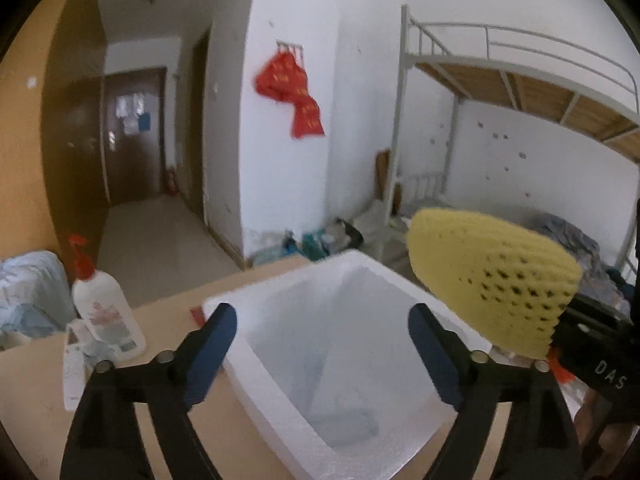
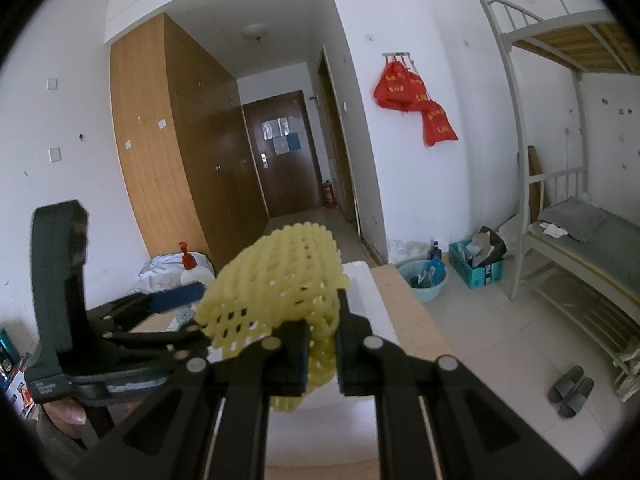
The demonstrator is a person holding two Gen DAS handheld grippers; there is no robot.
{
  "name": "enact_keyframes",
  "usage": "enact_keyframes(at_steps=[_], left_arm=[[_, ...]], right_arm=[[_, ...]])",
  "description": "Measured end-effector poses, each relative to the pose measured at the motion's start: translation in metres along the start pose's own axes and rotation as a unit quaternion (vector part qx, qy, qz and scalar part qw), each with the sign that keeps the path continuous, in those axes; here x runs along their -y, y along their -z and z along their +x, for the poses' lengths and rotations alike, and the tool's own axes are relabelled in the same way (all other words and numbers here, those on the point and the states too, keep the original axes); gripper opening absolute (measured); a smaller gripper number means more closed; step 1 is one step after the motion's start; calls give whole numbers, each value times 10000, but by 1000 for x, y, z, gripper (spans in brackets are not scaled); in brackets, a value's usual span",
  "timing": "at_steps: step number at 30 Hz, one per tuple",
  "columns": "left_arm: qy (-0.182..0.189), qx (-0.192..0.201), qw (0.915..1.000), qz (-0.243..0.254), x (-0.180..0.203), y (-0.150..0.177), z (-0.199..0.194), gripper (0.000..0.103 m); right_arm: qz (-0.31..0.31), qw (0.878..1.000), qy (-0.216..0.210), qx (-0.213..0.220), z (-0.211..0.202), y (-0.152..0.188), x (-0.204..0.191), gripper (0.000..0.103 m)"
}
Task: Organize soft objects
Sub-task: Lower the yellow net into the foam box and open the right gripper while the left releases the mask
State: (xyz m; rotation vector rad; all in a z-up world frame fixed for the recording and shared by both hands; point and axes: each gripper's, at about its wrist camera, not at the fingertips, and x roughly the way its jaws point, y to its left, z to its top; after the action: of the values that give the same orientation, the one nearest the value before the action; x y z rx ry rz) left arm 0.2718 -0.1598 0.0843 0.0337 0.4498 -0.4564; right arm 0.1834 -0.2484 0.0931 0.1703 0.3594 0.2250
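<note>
My right gripper [image 2: 323, 350] is shut on a yellow foam net sleeve [image 2: 280, 288] and holds it in the air above the white foam box [image 2: 370, 300]. In the left wrist view the sleeve [image 1: 492, 280] hangs at the box's right rim. The white foam box [image 1: 280, 392] sits on the wooden table, open at the top, with a pale blue soft item [image 1: 344, 420] at its bottom. My left gripper [image 1: 322, 354] is open and empty, its blue-padded fingers straddling the box's near part. It also shows in the right wrist view [image 2: 176, 300] at the left.
A white pump bottle with a red top [image 1: 106, 312] and a small carton [image 1: 74, 364] stand on the table [image 1: 36, 408] left of the box. A metal bunk bed [image 2: 568, 240], a basin [image 2: 424, 280] and a crate stand on the floor to the right.
</note>
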Motion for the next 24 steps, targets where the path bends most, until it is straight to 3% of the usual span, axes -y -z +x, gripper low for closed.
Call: enact_keyframes(at_steps=[15, 24], left_arm=[[-799, 285, 9964, 5, -26, -1, -28, 93], [-931, 403, 9940, -417, -58, -11, -38, 93]], right_arm=[[-43, 9997, -163, -204, 32, -2, -2, 13], [-142, 9987, -268, -403, 51, -1, -8, 13]])
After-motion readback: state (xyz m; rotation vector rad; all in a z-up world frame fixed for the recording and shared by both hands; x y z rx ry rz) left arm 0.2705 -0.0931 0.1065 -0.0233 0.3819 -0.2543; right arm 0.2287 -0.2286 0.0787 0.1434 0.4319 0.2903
